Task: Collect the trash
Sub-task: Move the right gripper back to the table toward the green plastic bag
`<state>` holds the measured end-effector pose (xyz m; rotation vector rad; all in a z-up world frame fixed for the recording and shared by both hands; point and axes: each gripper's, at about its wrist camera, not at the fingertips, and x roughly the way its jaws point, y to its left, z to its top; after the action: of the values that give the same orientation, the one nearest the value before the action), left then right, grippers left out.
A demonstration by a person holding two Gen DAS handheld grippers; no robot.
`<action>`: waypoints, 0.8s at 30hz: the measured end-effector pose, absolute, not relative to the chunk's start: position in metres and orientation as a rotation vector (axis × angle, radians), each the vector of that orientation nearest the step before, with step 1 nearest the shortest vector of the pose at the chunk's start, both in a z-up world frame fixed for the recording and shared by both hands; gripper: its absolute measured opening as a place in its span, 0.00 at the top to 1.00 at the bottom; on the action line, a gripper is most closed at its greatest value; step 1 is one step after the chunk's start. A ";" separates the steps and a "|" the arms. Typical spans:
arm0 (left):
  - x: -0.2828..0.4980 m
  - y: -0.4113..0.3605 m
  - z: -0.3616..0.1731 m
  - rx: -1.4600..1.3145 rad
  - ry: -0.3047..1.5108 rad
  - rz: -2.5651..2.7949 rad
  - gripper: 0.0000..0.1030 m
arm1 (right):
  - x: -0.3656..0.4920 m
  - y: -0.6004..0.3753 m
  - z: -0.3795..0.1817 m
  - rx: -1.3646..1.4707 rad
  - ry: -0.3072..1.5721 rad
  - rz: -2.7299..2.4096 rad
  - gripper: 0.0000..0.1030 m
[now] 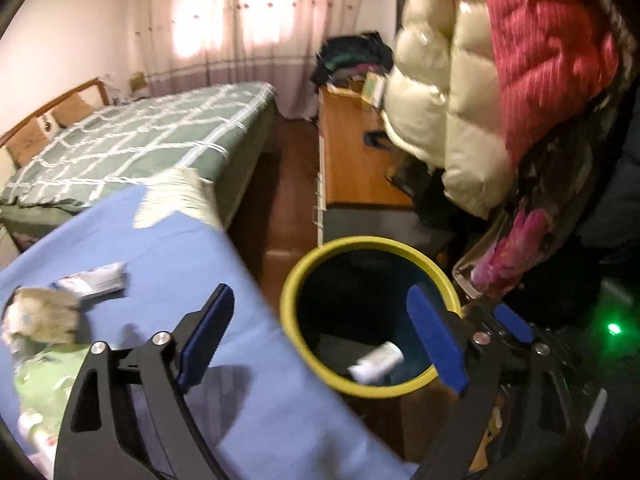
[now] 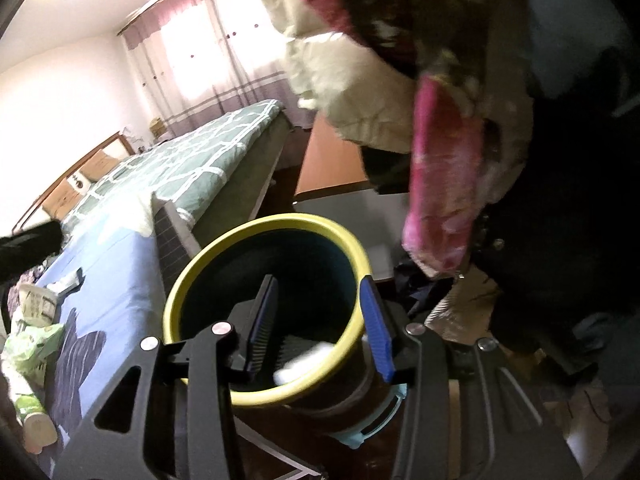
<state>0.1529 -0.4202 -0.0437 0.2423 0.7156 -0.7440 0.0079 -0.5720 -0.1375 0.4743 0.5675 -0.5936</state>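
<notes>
On your far left, in the left wrist view, the remaining trash sits on the blue sheet (image 1: pixel 168 248): a crumpled beige paper wad (image 1: pixel 42 314), a flat white-and-red wrapper (image 1: pixel 94 280) just beyond it, and a green packet (image 1: pixel 48 376) nearer you, close to the wad. All 3 lie left of your left gripper (image 1: pixel 320 340) and outside its span. That gripper's jaws stand wide apart with nothing pressed between them: the left finger (image 1: pixel 206 336) is over the sheet, the right finger (image 1: pixel 436 344) is in front of the bin's far-right rim.

Between those fingers is the yellow-rimmed bin (image 1: pixel 294 280), standing beside the edge of the sheet. Inside it, low toward the near wall, lies 1 small white piece (image 1: pixel 376 362), possibly a tube or folded wrapper; blur keeps you from telling which.

In the right wrist view, the same trash shows at the far left edge, with the bin (image 2: pixel 182 280) in the centre. Your right gripper (image 2: pixel 320 320) is partly open and straddles the bin's right side: its left finger is over the dark interior, its right finger outside the wall, the yellow rim between them. Whether the pads press on the rim you cannot tell from here. The white piece (image 2: pixel 300 364) sits below the gap.

To the right hang a cream puffer jacket (image 1: pixel 432 92) and a red quilted one (image 1: pixel 548 48).
</notes>
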 end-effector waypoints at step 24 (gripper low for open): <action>0.134 -0.017 -0.026 -0.070 0.610 -0.042 0.08 | 0.122 -0.344 -0.094 0.239 0.658 0.006 0.58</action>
<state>0.1343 -0.0171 -0.0261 -0.0696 0.6104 -0.0422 0.1225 -0.3441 -0.0936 0.2394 0.6580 0.0057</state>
